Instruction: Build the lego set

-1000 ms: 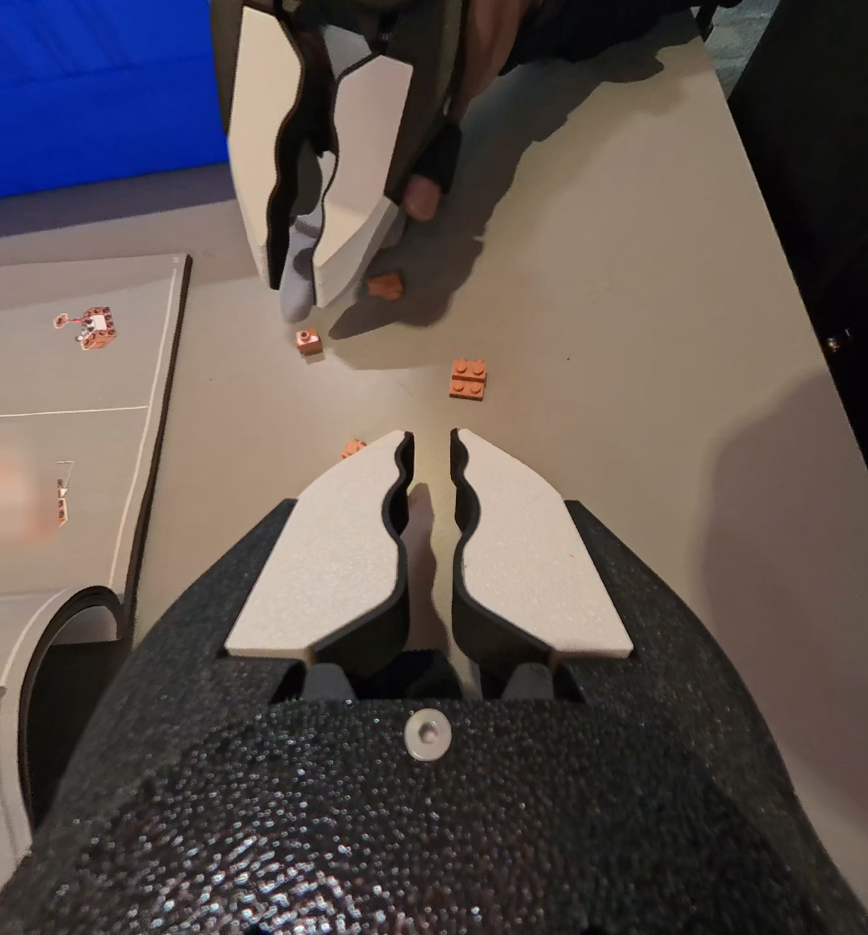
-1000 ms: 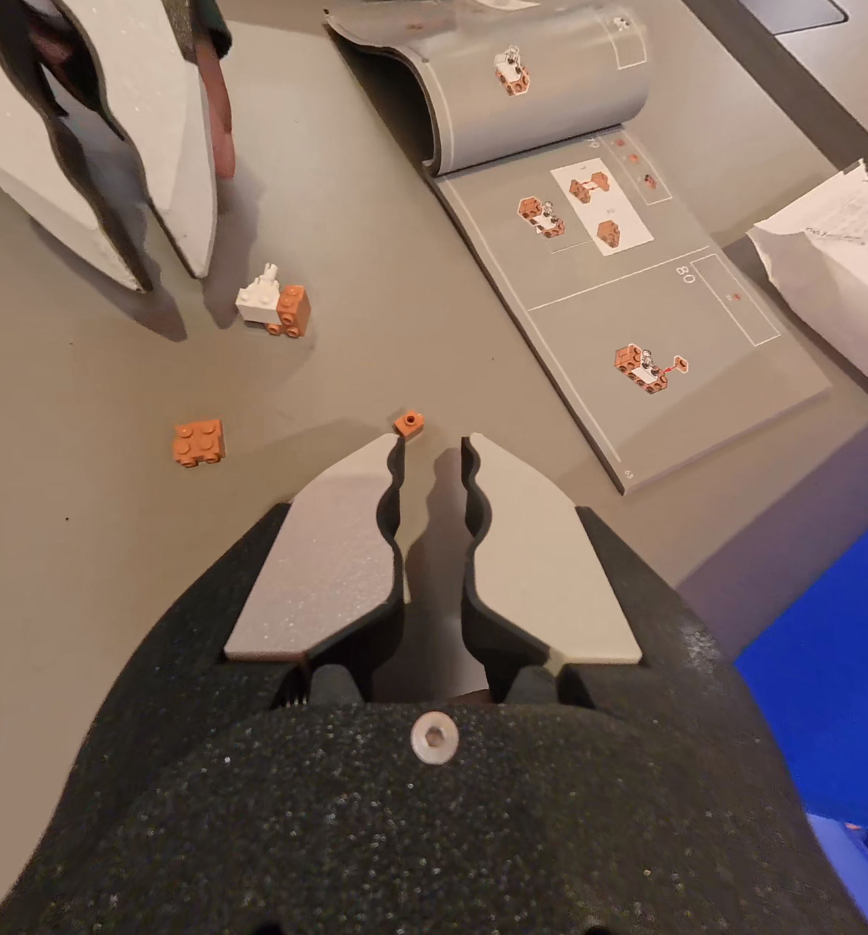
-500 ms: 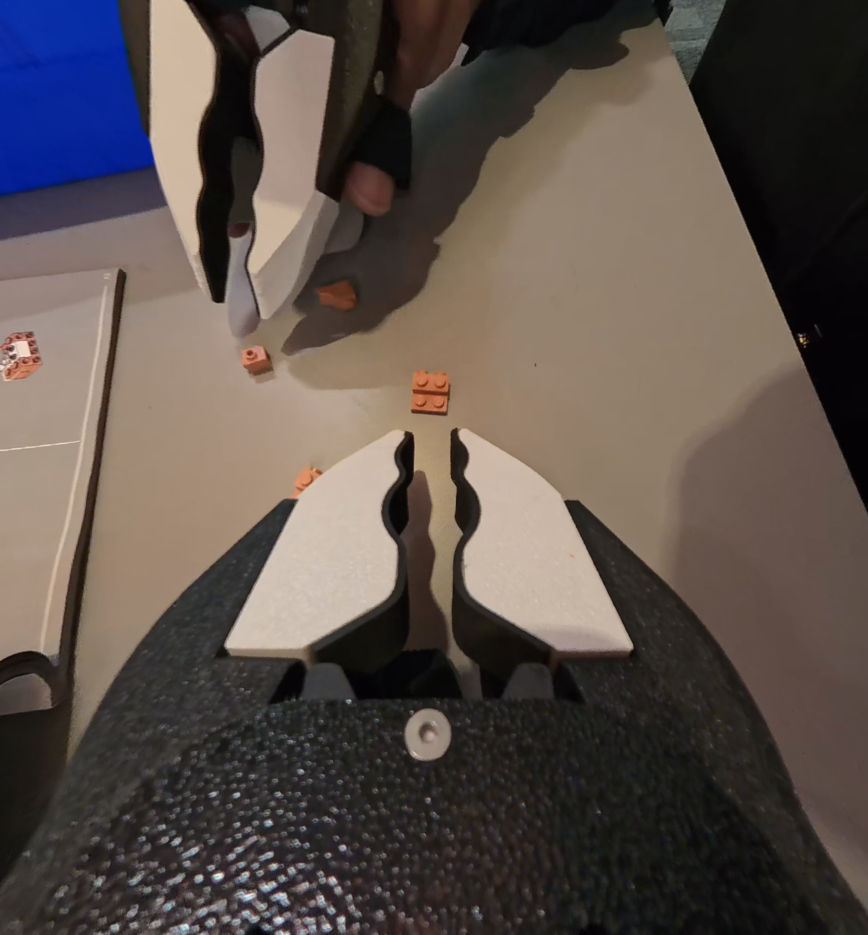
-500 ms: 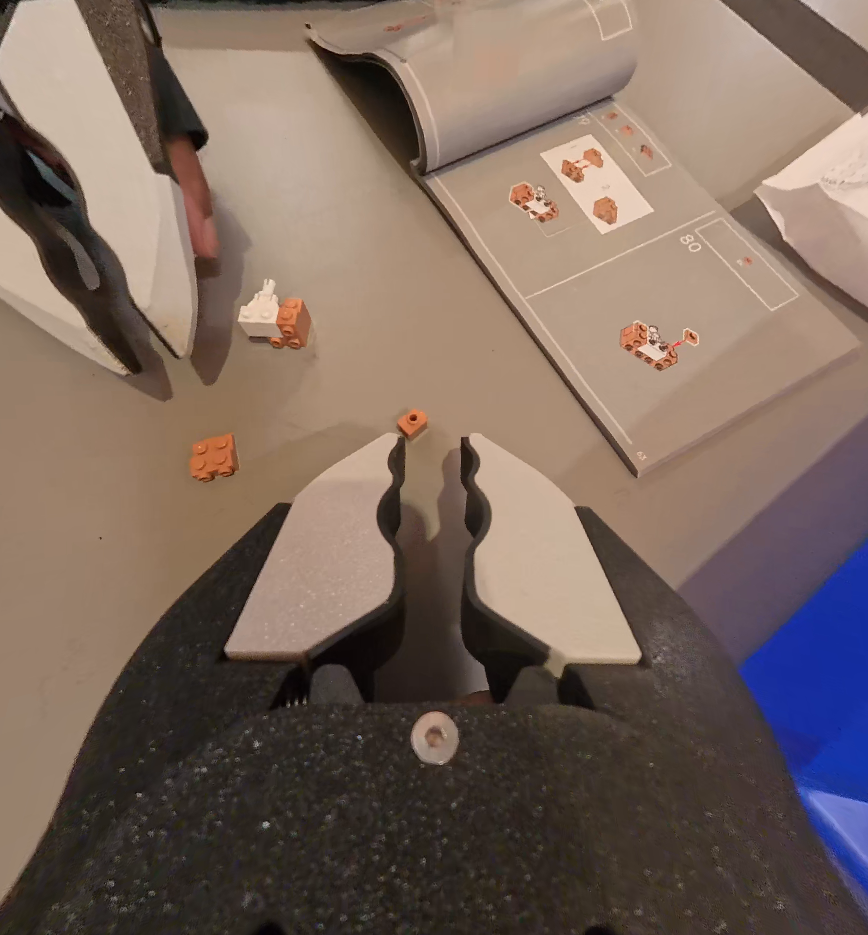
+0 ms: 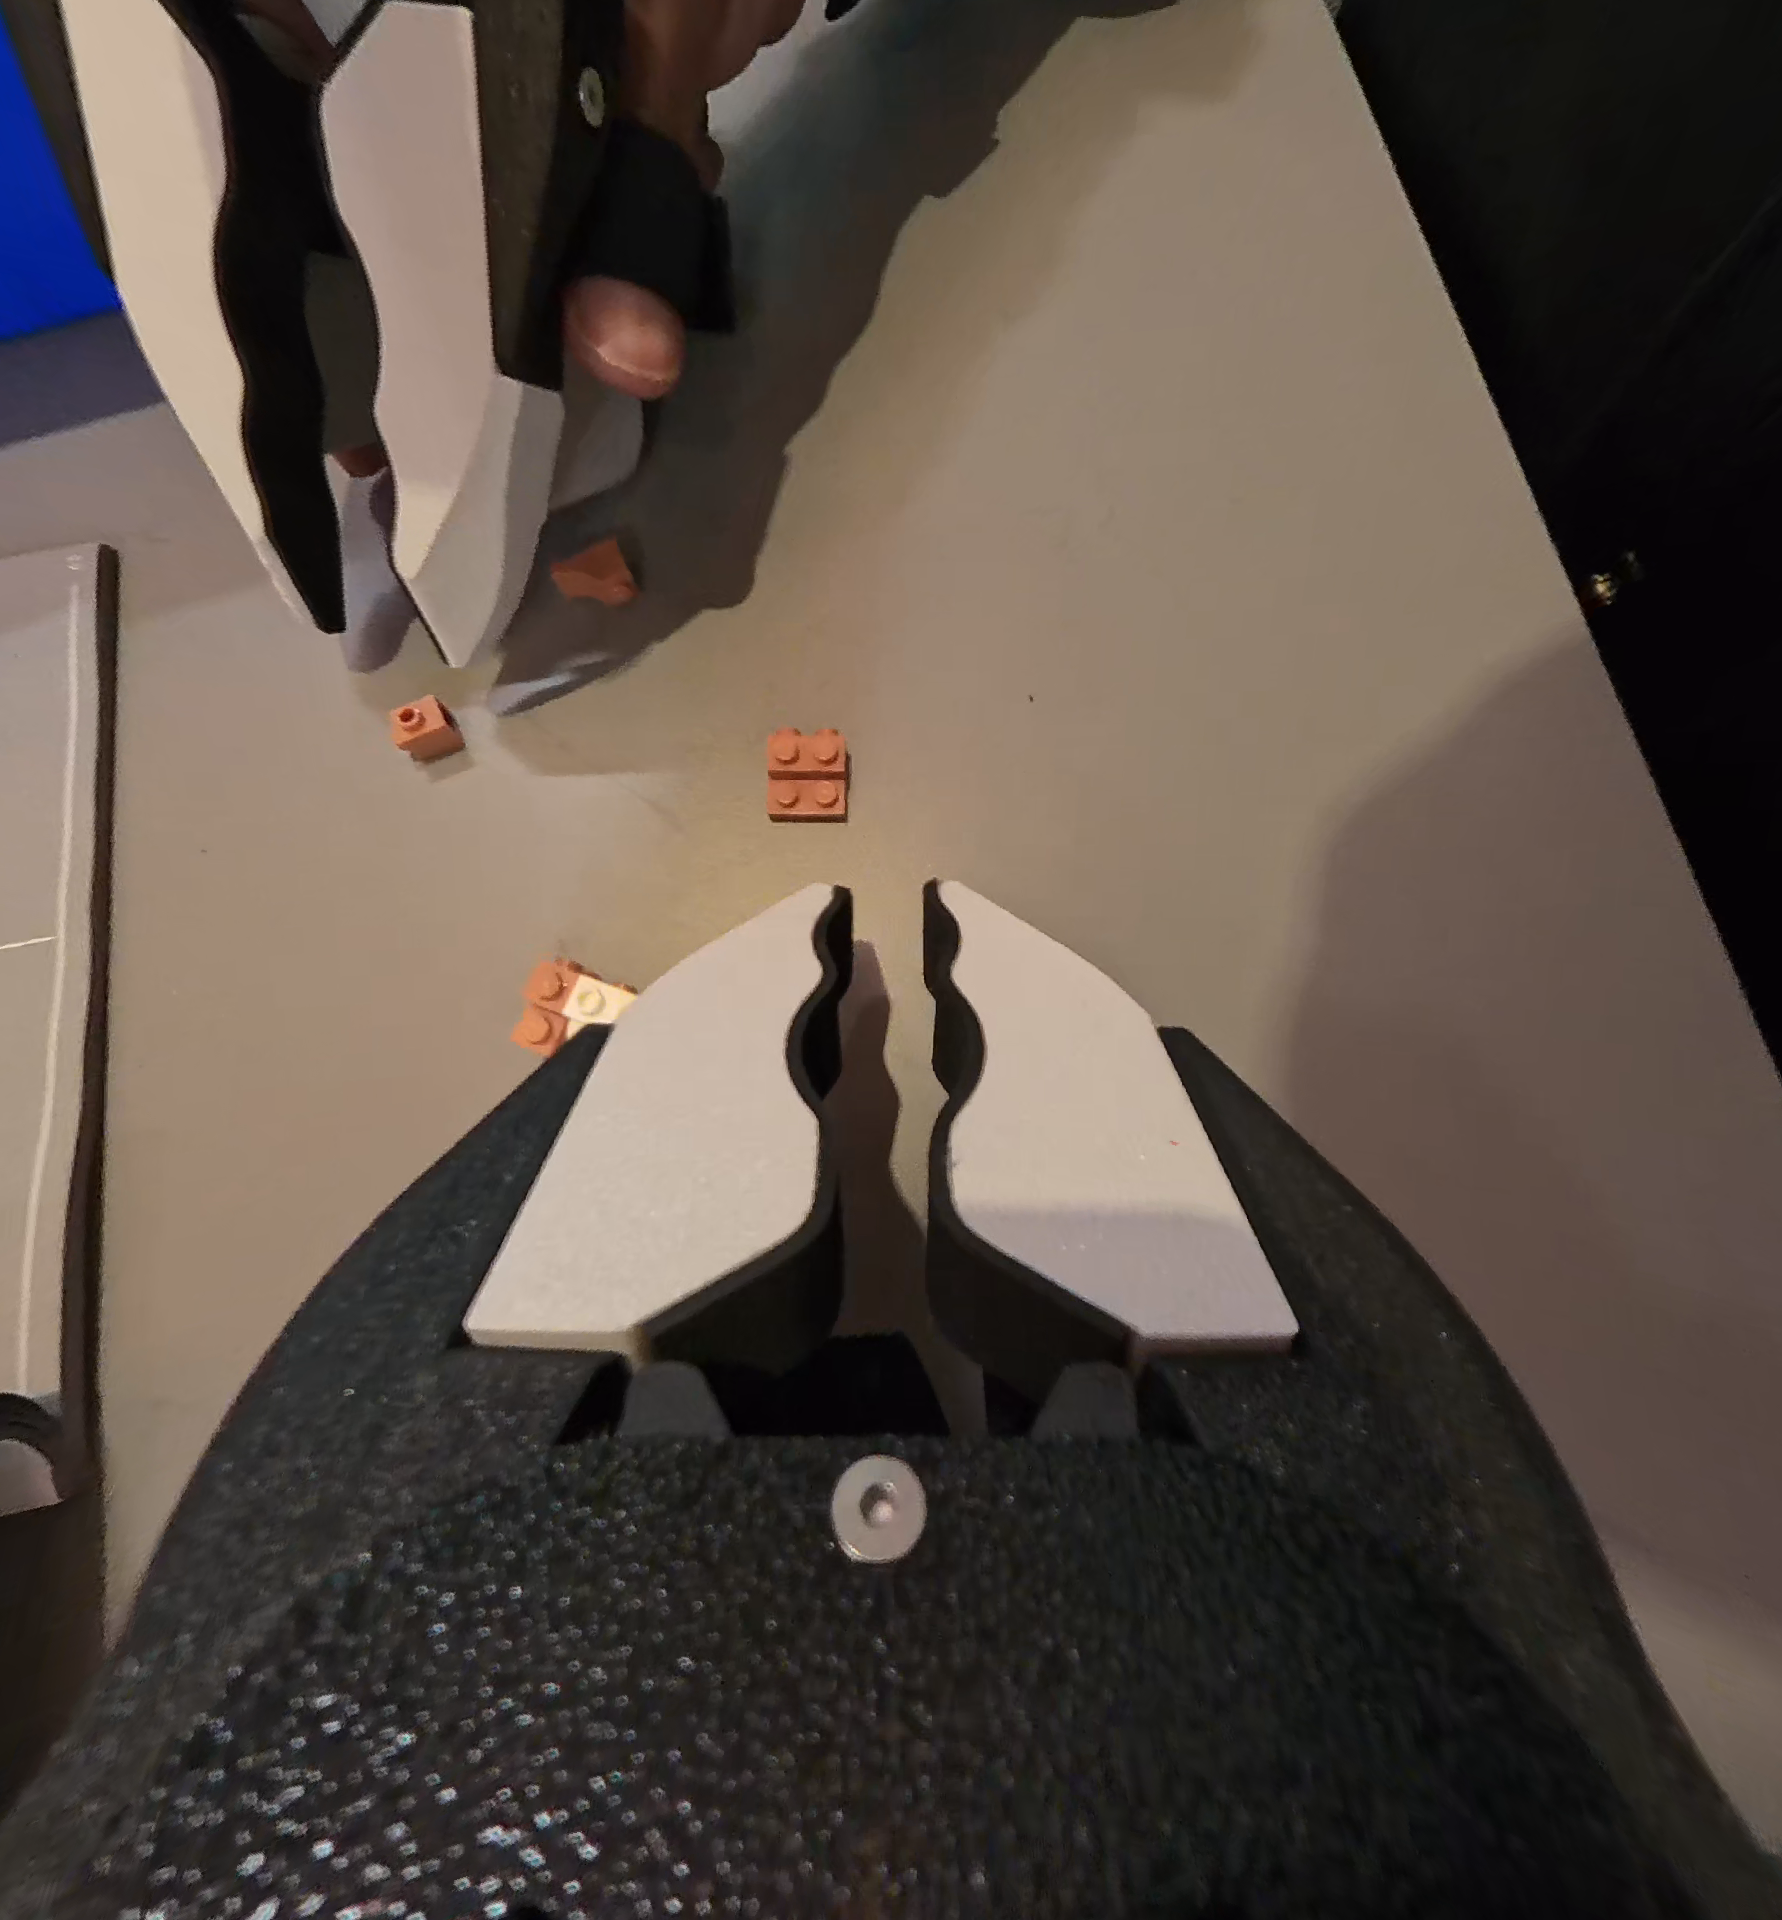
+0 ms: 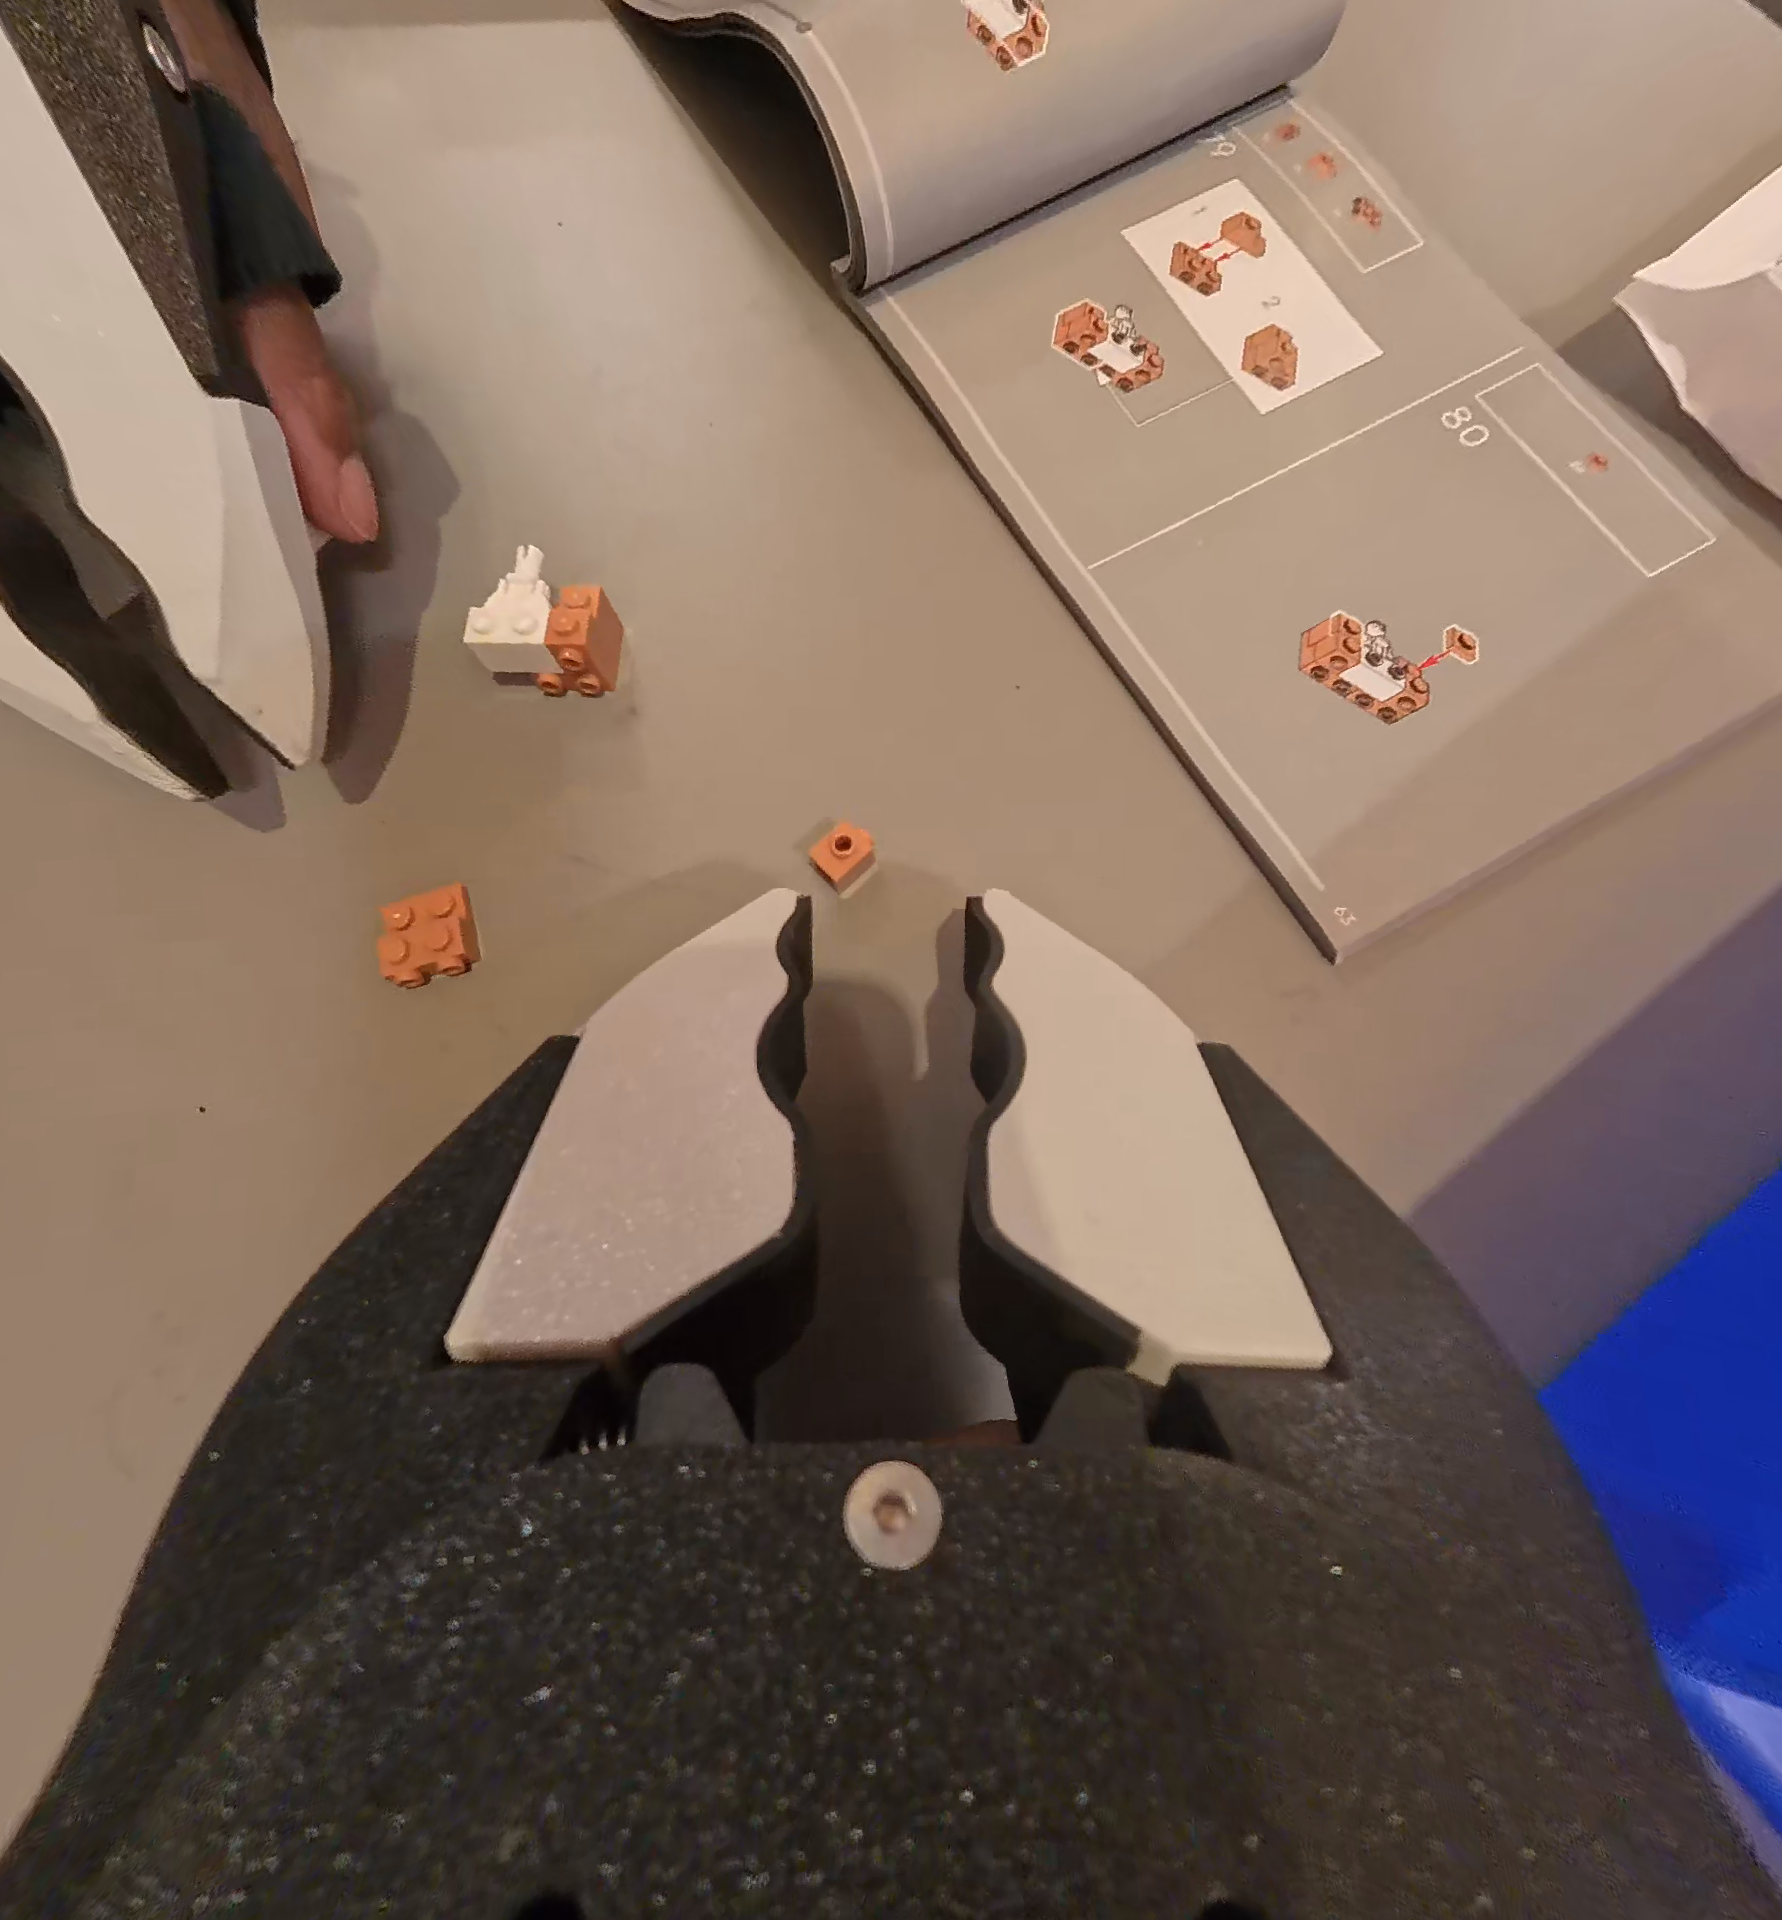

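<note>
My left gripper point(image 5: 885, 896) hovers over the grey table point(image 5: 1178, 623) with its jaws a little apart and nothing between them. An orange two-by-two brick point(image 5: 809, 774) lies just ahead of it. A small orange and white assembly point(image 5: 565, 1003) lies by its left finger. My right gripper point(image 6: 887, 909) is open and empty. A small orange one-stud brick point(image 6: 842, 852) sits just beyond its left fingertip. The right gripper point(image 5: 388, 634) also shows at the top left of the left wrist view, above the one-stud brick point(image 5: 428, 725).
An open grey instruction booklet point(image 6: 1282, 468) lies ahead and right of my right gripper, with white paper point(image 6: 1760, 343) beyond it. Another orange piece point(image 5: 596, 571) lies in shadow under the right gripper. The table's edge meets a dark area on the right point(image 5: 1593, 416). A blue surface point(image 6: 1749, 1351) lies below the table. The orange two-by-two brick point(image 5: 809, 774) is about 4 cm from my left fingertips. Look for it in the right wrist view point(image 6: 412, 928) too.
My right gripper's jaws have opened wider near the one-stud brick. In the left wrist view the booklet has slid left and the right gripper looms larger. The left jaws have kept their narrow gap.
</note>
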The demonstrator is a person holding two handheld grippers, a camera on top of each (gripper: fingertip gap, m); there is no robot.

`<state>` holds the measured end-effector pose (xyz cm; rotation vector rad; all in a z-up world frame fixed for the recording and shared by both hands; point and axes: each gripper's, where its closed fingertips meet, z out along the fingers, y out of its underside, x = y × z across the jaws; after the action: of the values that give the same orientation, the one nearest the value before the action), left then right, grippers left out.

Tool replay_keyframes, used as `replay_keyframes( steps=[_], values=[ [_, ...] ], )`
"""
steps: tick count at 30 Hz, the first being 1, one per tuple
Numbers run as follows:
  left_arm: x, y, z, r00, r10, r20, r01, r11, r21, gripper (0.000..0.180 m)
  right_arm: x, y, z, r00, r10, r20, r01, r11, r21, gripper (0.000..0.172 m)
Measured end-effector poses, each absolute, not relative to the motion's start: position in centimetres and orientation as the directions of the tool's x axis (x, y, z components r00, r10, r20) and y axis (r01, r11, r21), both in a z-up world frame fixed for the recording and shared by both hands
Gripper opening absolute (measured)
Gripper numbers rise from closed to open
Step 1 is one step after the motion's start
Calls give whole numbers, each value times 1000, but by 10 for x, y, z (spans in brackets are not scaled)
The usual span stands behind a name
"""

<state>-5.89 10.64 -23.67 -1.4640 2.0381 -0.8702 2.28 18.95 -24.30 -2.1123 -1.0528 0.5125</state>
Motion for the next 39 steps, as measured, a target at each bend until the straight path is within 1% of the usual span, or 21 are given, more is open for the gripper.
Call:
replay_keyframes(
  steps=[12,17,19,21,26,32,36,39],
  values=[
    [-46,106,-241,-291,-955,-61,-639,241,-731,13,12,188,-244,577,814,-63,529,-431,-731,30],
    [-44,108,-239,-270,-961,-68,-634,230,-739,13,5,190,-247,596,802,-46,540,-442,-716,29],
    [-44,108,-238,-270,-960,-72,-632,233,-739,13,5,192,-248,601,799,-24,554,-438,-708,24],
    [-43,108,-239,-268,-960,-78,-634,236,-737,13,5,192,-249,593,805,1,574,-422,-702,12],
    [-42,108,-239,-267,-960,-80,-631,237,-739,13,6,188,-249,557,831,0,591,-396,-703,12],
    [-40,108,-238,-259,-963,-79,-622,229,-749,13,1,171,-235,436,900,-13,572,-288,-768,12],
    [-36,110,-230,-231,-970,-75,-587,201,-784,13,-9,155,-215,333,943,-9,496,-184,-849,12],
    [-33,117,-222,-184,-981,-55,-557,151,-817,13,-15,145,-207,272,962,24,466,-110,-878,12]
  ],
)
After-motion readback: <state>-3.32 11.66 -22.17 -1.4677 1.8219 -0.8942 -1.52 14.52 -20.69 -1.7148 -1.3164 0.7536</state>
